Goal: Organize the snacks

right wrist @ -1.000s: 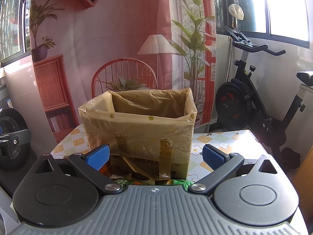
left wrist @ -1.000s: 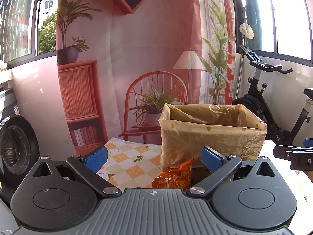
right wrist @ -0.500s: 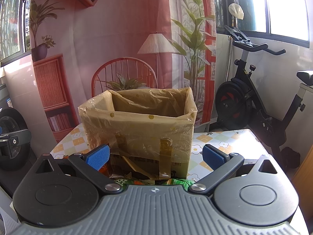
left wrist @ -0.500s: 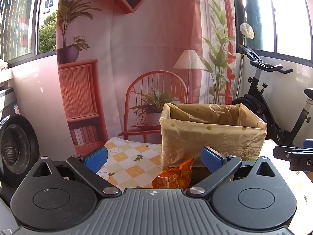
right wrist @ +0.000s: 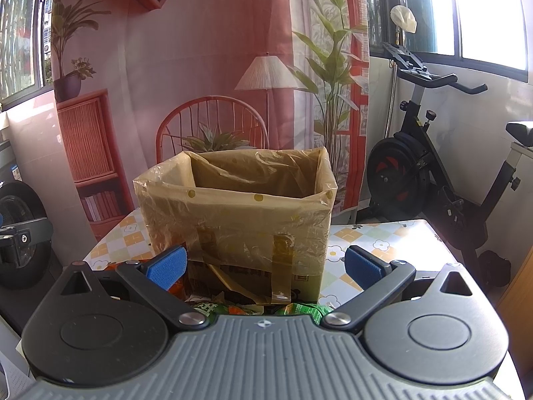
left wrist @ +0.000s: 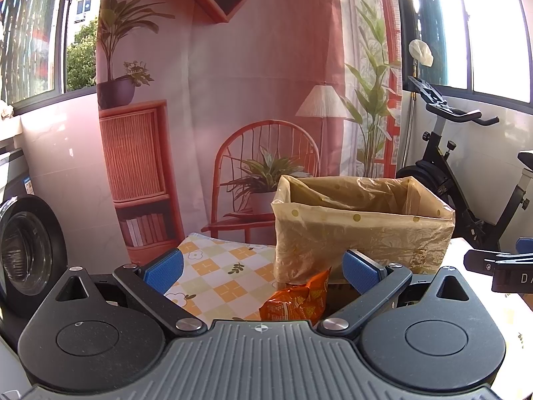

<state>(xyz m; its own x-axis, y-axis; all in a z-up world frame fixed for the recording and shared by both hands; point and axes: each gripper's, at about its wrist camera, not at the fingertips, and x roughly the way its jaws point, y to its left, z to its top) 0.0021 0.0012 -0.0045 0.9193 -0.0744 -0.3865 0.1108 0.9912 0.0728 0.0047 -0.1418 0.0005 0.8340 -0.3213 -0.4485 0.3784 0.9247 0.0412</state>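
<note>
A cardboard box lined with a yellow dotted plastic bag [left wrist: 363, 223] [right wrist: 236, 213] stands open-topped on the checkered tablecloth [left wrist: 220, 266]. An orange snack packet [left wrist: 296, 300] lies in front of the box, low between the blue pads of my left gripper [left wrist: 263, 270], which is open and not touching it. My right gripper [right wrist: 265, 266] is open too, facing the box's taped front. Green snack packets [right wrist: 306, 308] peek out just below it, mostly hidden by the gripper body. The right gripper's tip [left wrist: 499, 265] shows at the right edge of the left wrist view.
An exercise bike [right wrist: 433, 173] stands right of the table. A washing machine [left wrist: 26, 253] is at the left. A printed backdrop with a chair and plants hangs behind the table. The tablecloth [right wrist: 376, 243] continues right of the box.
</note>
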